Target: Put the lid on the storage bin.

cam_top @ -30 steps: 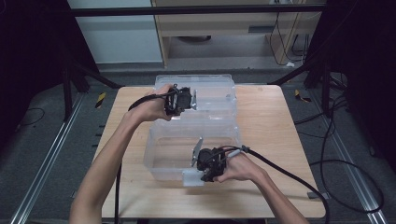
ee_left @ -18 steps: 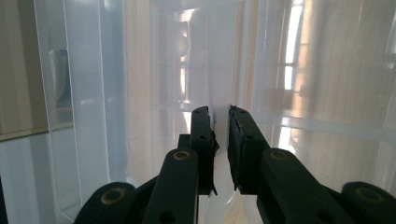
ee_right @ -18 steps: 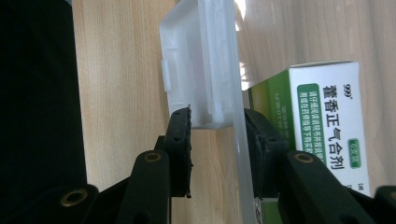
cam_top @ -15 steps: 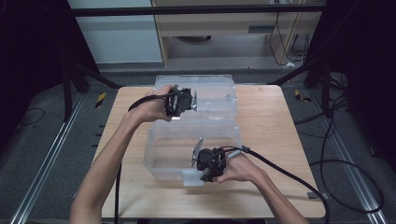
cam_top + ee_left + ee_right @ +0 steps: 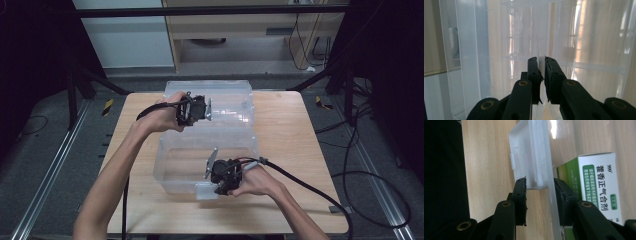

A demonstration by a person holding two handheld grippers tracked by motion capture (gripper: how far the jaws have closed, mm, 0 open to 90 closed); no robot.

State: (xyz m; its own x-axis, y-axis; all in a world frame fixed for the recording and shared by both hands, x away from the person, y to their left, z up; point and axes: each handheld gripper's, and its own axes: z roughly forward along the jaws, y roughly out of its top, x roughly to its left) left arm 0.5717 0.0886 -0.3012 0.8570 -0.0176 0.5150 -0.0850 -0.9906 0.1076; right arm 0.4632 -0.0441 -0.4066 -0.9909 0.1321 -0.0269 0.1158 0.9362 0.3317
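On the counter (image 5: pixel 280 200), a clear plastic bin (image 5: pixel 172 172) held by two grippers, lid (image 5: pixel 225 102) swung open behind it.

Left gripper (image 5: pixel 206 109) has its jaws nearly closed on a thin edge of the lid; right gripper (image 5: pixel 214 176) has its jaws around the bin's front wall and latch (image 5: pixel 529 157), with a slight gap on one side. Feels like that slick plastic could slide out and the lid flop down. Green-and-white box (image 5: pixel 596 185) sits inside.

Grey floor (image 5: pixel 45 150) with metal rails (image 5: pixel 42 195), wooden cabinet (image 5: pixel 235 25) and white panel (image 5: pixel 125 37) behind.
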